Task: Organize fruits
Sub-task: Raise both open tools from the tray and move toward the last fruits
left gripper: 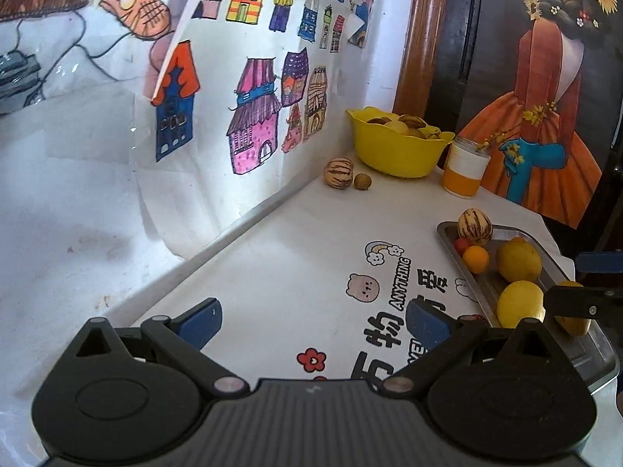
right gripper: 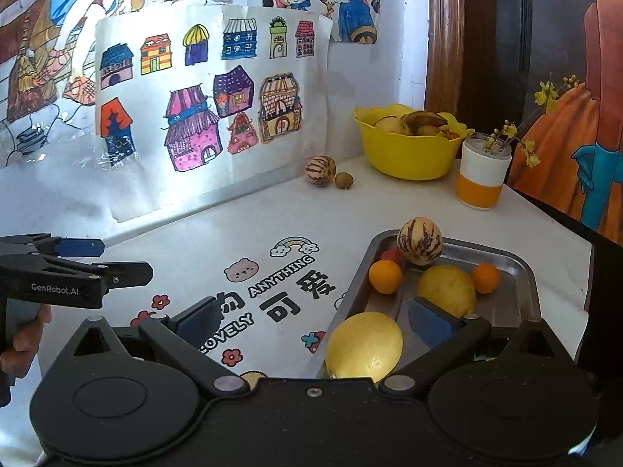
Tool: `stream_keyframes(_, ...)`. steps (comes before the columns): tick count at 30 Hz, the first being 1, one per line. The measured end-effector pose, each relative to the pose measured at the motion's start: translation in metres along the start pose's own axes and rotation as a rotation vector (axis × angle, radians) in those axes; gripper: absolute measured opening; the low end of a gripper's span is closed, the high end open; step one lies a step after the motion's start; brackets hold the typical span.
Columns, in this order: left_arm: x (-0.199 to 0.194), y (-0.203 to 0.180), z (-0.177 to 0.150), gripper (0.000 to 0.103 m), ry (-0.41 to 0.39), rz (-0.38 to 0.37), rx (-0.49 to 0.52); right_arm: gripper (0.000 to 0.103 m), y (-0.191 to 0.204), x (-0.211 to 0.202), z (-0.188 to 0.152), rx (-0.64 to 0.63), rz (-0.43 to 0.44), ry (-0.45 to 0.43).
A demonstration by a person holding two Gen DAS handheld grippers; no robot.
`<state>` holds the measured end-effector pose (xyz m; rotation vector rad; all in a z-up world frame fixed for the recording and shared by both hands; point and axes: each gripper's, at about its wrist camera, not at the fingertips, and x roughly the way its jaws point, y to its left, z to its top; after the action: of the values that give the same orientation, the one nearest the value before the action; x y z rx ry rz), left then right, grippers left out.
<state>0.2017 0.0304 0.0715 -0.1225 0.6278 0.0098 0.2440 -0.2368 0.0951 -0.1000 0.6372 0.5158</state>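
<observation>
A metal tray (right gripper: 506, 305) at the right holds a striped melon (right gripper: 419, 240), two oranges (right gripper: 385, 276), a lemon (right gripper: 447, 290) and a large yellow fruit (right gripper: 364, 344). My right gripper (right gripper: 315, 325) is open and low over the tray's near end. The yellow fruit lies between its fingers, nearer the right pad (right gripper: 432, 325), and is not clamped. My left gripper (left gripper: 311, 323) is open over the printed tablecloth, with nothing in it. Another striped melon (left gripper: 339, 172) and a small brown fruit (left gripper: 362, 181) sit on the table by the wall.
A yellow bowl (right gripper: 409, 155) of fruit stands in the back corner. Beside it is a white and orange jar (right gripper: 483, 181) with flower sprigs. Drawings cover the wall on the left. A dark painted panel closes the right side. A hand (right gripper: 23, 334) holds the left gripper.
</observation>
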Motion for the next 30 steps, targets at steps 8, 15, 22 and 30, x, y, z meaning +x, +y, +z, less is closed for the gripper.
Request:
stream_keyframes(8, 0.013, -0.012, 0.01, 0.102, 0.0, -0.021, 0.013, 0.102, -0.009, 0.006, 0.01, 0.005, 0.003, 0.003)
stream_keyframes(15, 0.031, -0.02, 0.023, 0.102, 0.0, -0.037, 0.022, 0.102, -0.022, 0.013, 0.02, -0.003, -0.014, 0.008)
stream_keyframes(22, 0.068, -0.018, 0.053, 0.102, -0.014, -0.027, 0.023, 0.102, -0.049, 0.042, 0.042, -0.03, 0.011, 0.005)
stream_keyframes(30, 0.126, -0.017, 0.1, 0.102, -0.003, -0.038, -0.03, 0.102, -0.066, 0.084, 0.089, -0.252, 0.015, -0.058)
